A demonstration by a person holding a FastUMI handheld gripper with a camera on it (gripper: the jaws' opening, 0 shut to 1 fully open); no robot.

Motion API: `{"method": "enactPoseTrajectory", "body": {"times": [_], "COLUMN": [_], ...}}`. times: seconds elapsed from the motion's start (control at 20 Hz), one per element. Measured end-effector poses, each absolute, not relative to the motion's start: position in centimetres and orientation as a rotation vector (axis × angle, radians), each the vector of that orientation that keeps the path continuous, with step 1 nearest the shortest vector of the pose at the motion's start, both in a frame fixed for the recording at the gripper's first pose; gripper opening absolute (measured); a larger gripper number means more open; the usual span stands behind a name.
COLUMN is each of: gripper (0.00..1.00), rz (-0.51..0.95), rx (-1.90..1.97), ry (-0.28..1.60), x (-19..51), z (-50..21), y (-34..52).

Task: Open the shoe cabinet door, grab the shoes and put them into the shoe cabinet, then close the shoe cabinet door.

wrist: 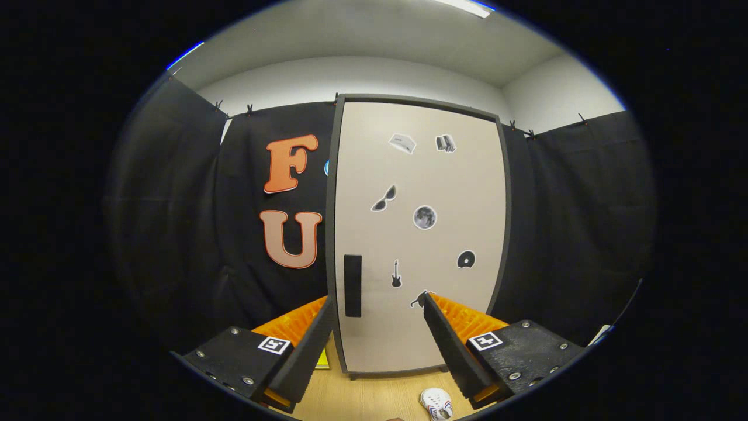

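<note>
- Cabinet [418,234] is seen upright on the wooden floor [362,397], ahead of the gripper [377,304], against the black cloth wall.
- Its door [421,193] is closed; a dark handle [352,285] is placed low on the door's left side, just beyond the left finger.
- Small stickers are spread over the door.
- The gripper is held wide open, nothing is gripped, and the fingers [304,351] are pointed at the lower part of the door.
- A white shoe [436,403] is lain on the floor in front of the cabinet, below the right finger.
- A yellow thing [322,359] is partly seen on the floor beside the cabinet's left corner.
</note>
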State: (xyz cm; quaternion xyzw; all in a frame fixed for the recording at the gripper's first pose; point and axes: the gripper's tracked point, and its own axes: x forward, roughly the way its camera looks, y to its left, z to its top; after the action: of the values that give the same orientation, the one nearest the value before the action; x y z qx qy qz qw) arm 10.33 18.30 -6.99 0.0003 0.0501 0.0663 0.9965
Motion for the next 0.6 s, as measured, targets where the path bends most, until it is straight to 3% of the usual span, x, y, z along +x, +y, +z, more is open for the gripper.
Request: {"method": "enactPoseTrajectory", "body": {"times": [0.6], "gripper": [0.95], "rz": [0.050], "rx": [0.014], "ry": [0.182], "x": [22.9], "z": [-12.5], "y": [23.4]}}
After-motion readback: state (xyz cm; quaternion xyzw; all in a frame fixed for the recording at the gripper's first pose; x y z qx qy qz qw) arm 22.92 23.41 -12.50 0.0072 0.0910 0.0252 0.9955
